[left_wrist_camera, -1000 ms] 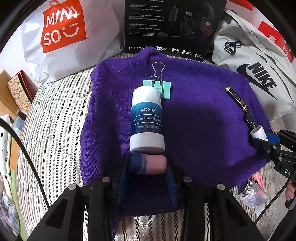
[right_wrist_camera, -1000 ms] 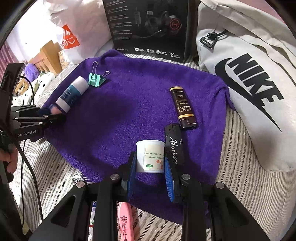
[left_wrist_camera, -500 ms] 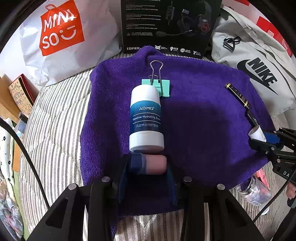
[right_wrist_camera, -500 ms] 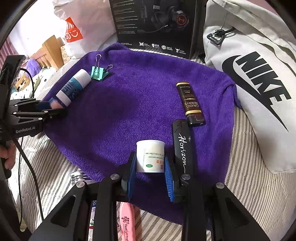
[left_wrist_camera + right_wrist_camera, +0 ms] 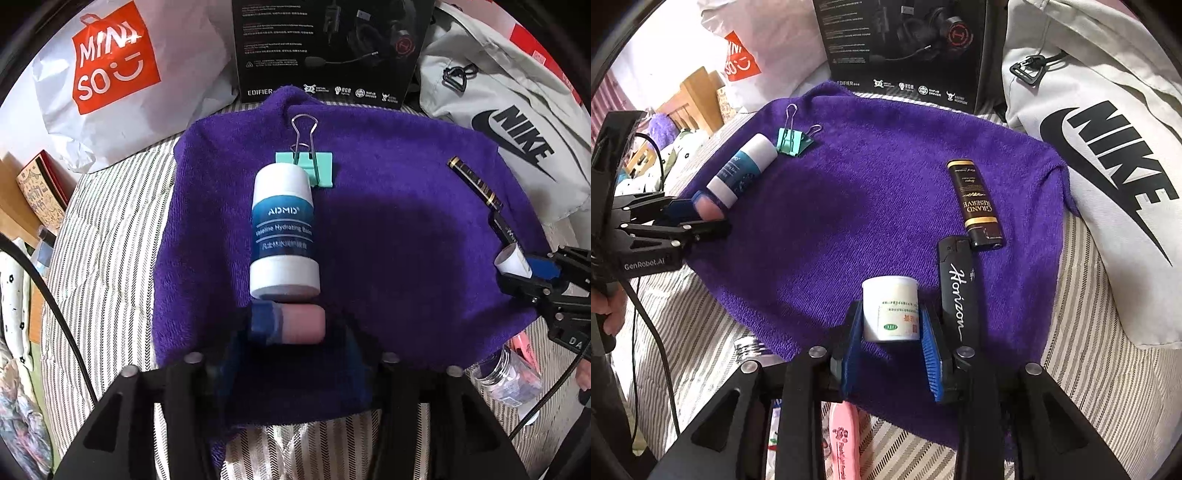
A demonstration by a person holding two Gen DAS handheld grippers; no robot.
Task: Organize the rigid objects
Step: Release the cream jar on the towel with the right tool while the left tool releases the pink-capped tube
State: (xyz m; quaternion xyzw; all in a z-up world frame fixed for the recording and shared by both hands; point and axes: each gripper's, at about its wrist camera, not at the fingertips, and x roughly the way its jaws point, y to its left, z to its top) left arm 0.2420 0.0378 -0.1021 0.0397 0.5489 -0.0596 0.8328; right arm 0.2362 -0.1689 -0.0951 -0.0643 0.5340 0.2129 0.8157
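A purple towel (image 5: 406,240) carries the objects. My left gripper (image 5: 291,328) is shut on a small pink and blue tube (image 5: 295,325) at the towel's near edge, just behind the base of a white and blue balm stick (image 5: 283,229). A mint binder clip (image 5: 306,166) lies at the stick's far end. My right gripper (image 5: 892,321) is shut on a white jar (image 5: 891,310), which is upright at the towel's front. Right of the jar lie a black Horizon lighter (image 5: 958,288) and a brown Grand Reserve lighter (image 5: 975,203).
A black headset box (image 5: 332,48) stands behind the towel, with a Miniso bag (image 5: 110,62) to its left and a grey Nike bag (image 5: 1108,166) to its right. A pink item (image 5: 844,443) and a clear jar (image 5: 506,380) lie on the striped bedding (image 5: 1089,387).
My right gripper has shifted slightly left with the white jar, opening a small gap to the Horizon lighter. The left gripper has barely moved.
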